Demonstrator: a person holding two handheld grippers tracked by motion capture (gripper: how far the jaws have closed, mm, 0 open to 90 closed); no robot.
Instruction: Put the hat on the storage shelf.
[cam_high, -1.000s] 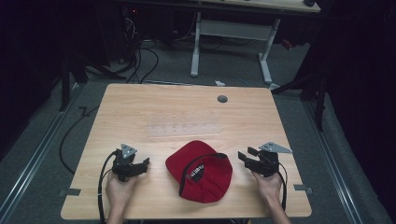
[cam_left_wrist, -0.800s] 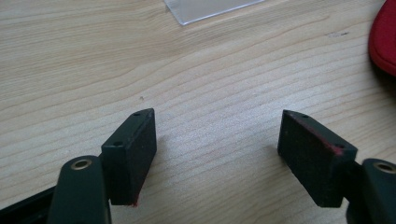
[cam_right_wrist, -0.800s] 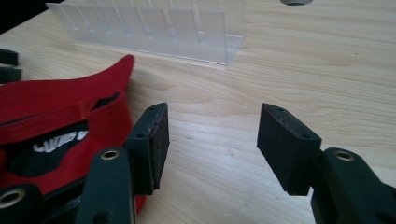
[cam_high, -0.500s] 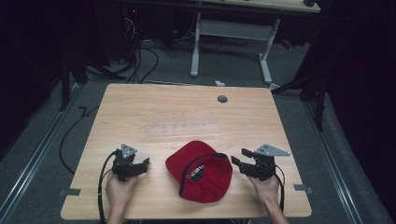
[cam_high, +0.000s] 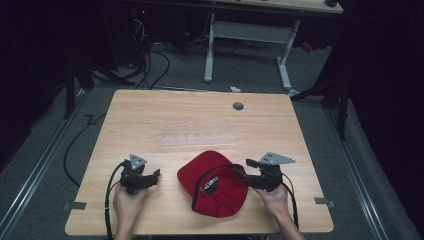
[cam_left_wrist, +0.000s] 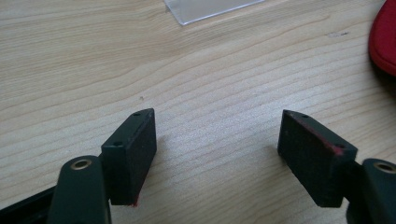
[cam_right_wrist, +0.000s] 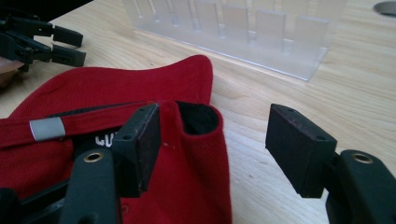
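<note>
A red cap (cam_high: 215, 182) lies upside down near the table's front edge, its black inner band and white lettering facing up. My right gripper (cam_high: 239, 170) is open at the cap's right rim. In the right gripper view the gripper (cam_right_wrist: 215, 128) has one jaw over the cap's inside and the other over bare wood, with the cap (cam_right_wrist: 116, 88) rim's fold between them. My left gripper (cam_high: 152, 176) rests open on the wood to the cap's left, apart from it. In the left gripper view it (cam_left_wrist: 219, 140) holds nothing, and the cap's edge (cam_left_wrist: 385, 39) sits at the far right.
A clear plastic slotted rack (cam_high: 197, 136) lies flat at mid-table, just beyond the cap, and stands close ahead as a rack (cam_right_wrist: 243, 32) in the right gripper view. A grey round plug (cam_high: 238, 106) sits near the far edge. Cables and a desk frame (cam_high: 250, 35) lie beyond the table.
My right gripper has moved left to the cap's right rim, so its open jaws now straddle the rim. The left gripper and the cap have stayed put.
</note>
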